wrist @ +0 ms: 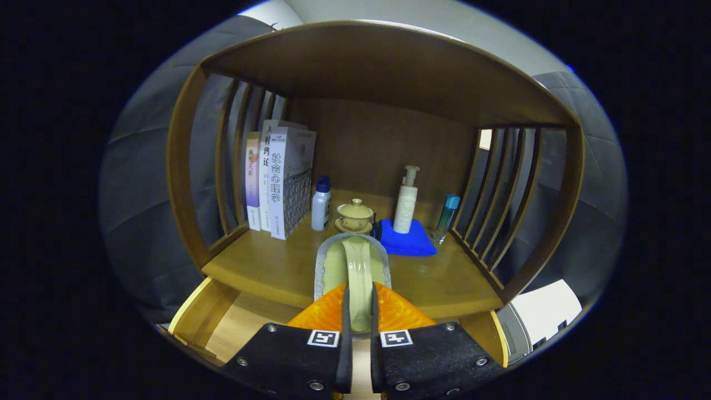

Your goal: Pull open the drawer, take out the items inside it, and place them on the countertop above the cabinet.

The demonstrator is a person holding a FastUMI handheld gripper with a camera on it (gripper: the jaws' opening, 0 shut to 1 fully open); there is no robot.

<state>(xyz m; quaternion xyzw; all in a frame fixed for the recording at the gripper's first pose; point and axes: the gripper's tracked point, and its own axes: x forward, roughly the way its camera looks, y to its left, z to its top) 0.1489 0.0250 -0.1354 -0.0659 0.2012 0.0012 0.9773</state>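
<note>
Green mug (pixel 355 266) in claw (pixel 359 303)

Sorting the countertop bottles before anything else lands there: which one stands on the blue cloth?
The white pump bottle, standing on the blue cloth. The blue-capped white bottle and the clear bottle stand on bare wood.

Camera rides the gripper (pixel 358 311), close over the drawer (pixel 211 319), facing the shelf (pixel 266 266).

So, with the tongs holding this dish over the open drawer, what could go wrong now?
1. The tongs pinch only the thin handle of the green dish; it may tilt or slip back into the drawer.
2. The countertop is crowded ahead: the lidded cup and blue cloth sit close, so setting down too far forward could knock them.
</note>
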